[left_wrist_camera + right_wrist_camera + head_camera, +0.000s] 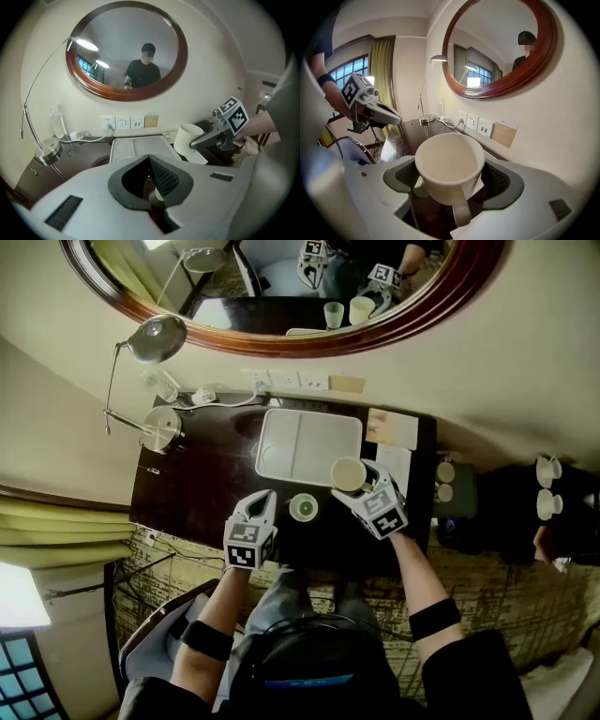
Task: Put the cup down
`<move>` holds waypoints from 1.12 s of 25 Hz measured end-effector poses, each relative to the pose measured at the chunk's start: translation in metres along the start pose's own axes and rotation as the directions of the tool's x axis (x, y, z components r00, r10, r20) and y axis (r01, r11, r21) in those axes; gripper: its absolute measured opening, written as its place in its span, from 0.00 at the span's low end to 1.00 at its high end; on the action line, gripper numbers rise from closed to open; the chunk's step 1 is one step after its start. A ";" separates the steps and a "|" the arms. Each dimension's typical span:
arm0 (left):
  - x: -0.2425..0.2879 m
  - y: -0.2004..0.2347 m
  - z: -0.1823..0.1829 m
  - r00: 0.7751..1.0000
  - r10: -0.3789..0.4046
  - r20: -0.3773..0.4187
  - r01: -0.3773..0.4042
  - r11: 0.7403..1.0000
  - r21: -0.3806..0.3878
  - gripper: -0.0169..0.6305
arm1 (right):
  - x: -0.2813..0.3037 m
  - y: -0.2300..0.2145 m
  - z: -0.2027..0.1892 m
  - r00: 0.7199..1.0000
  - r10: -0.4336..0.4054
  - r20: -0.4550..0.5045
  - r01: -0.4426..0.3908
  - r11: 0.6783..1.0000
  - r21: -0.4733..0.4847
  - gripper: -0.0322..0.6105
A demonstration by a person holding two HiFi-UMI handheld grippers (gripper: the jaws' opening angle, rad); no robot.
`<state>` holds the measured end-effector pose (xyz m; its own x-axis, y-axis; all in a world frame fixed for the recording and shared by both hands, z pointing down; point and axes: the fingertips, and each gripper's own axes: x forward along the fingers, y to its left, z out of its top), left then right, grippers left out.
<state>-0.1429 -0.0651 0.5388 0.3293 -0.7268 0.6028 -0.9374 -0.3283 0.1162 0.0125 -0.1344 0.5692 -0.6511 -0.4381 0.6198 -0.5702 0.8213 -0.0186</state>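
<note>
A cream cup [349, 473] with a handle hangs upright over the near right corner of the white tray [281, 442], and my right gripper [359, 481] is shut on it. In the right gripper view the cup [449, 164] fills the gap between the jaws, handle toward the camera. The left gripper view shows the same cup [186, 138] to the right of the tray [136, 146]. My left gripper [265, 499] is shut and empty, low over the dark desk [202, 479]. A second small pale cup [303, 508] stands on the desk between the two grippers.
A desk lamp [156, 338] with a round base [164, 428] stands at the desk's left, with a plastic bottle [161, 385] and a cable behind it. Papers [394, 430] lie right of the tray. Wall sockets [286, 381] and a round mirror [309, 334] are behind. More cups [547, 470] sit far right.
</note>
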 end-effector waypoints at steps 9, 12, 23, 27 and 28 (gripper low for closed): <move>0.049 0.050 0.009 1.000 -0.025 0.000 0.025 0.999 0.046 0.03 | 0.091 -0.017 0.039 1.000 0.014 0.021 -0.014 1.000 -0.021 0.71; 0.063 0.068 0.009 1.000 -0.022 0.000 0.022 0.998 0.051 0.03 | 0.124 -0.022 0.053 0.999 0.025 0.032 -0.024 0.999 -0.032 0.71; 0.103 0.115 0.009 1.000 -0.017 0.002 0.017 1.000 -0.001 0.03 | 0.220 -0.021 0.090 0.997 0.056 0.051 -0.053 0.996 -0.068 0.71; 0.112 0.124 0.009 1.000 -0.024 0.001 0.024 1.000 -0.001 0.03 | 0.238 -0.021 0.095 0.997 0.063 0.046 -0.059 0.996 -0.073 0.71; 0.114 0.126 0.009 1.000 -0.025 0.001 0.025 1.000 -0.002 0.03 | 0.241 -0.022 0.095 0.997 0.064 0.044 -0.060 0.996 -0.073 0.71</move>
<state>-0.2221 -0.1944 0.6148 0.3525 -0.7188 0.5992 -0.9292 -0.3450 0.1329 -0.1800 -0.2925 0.6444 -0.7078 -0.4007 0.5818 -0.4918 0.8707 0.0013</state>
